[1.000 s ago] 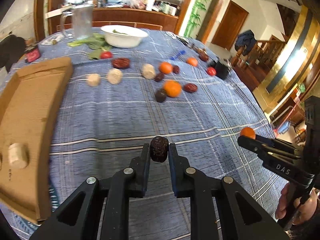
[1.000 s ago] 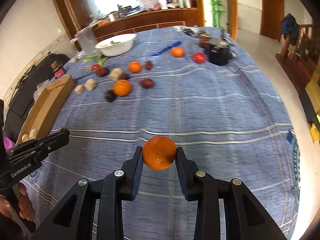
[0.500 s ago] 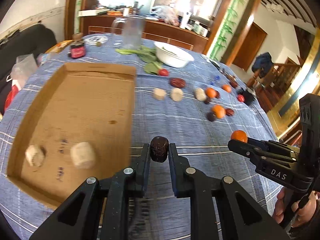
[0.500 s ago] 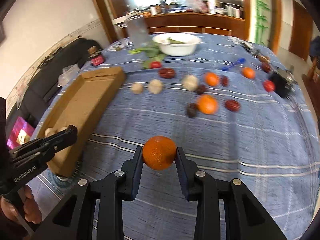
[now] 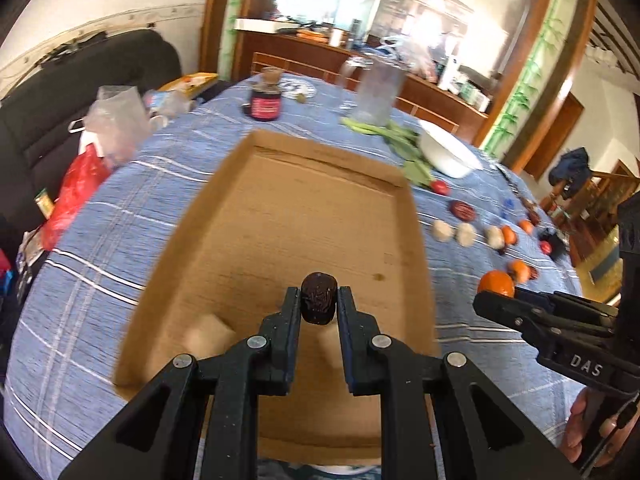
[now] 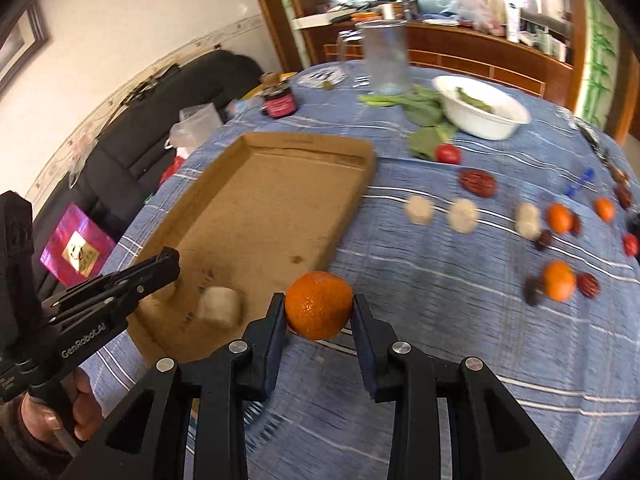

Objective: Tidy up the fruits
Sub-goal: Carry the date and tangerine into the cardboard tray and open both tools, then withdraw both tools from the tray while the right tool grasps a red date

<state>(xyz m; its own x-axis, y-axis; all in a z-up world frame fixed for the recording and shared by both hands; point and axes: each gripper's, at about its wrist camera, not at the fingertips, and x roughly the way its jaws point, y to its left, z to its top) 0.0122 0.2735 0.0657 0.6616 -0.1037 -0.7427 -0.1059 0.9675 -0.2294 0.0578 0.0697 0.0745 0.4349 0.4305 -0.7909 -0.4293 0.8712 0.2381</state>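
Note:
My left gripper point(image 5: 318, 300) is shut on a dark wrinkled date point(image 5: 318, 297) and holds it above the near part of the cardboard tray point(image 5: 280, 208). My right gripper point(image 6: 319, 308) is shut on an orange mandarin point(image 6: 319, 305), just past the tray's point(image 6: 256, 208) near right corner, above the blue cloth. A pale fruit piece point(image 6: 219, 307) lies in the tray's near end; in the left wrist view it point(image 5: 208, 334) sits left of my fingers. The right gripper also shows in the left wrist view point(image 5: 496, 300), to the right of the tray.
Loose fruit lies right of the tray: pale pieces point(image 6: 419, 209), red dates point(image 6: 478, 182), mandarins point(image 6: 558, 280), a tomato point(image 6: 448, 153). A white bowl point(image 6: 480, 108), leafy greens point(image 6: 424, 108), a glass jug point(image 6: 386, 60) and a dark jar point(image 6: 279, 101) stand at the back.
Both grippers have swung left, from over the open cloth to the cardboard tray, still holding their fruit. The date is now over the tray.

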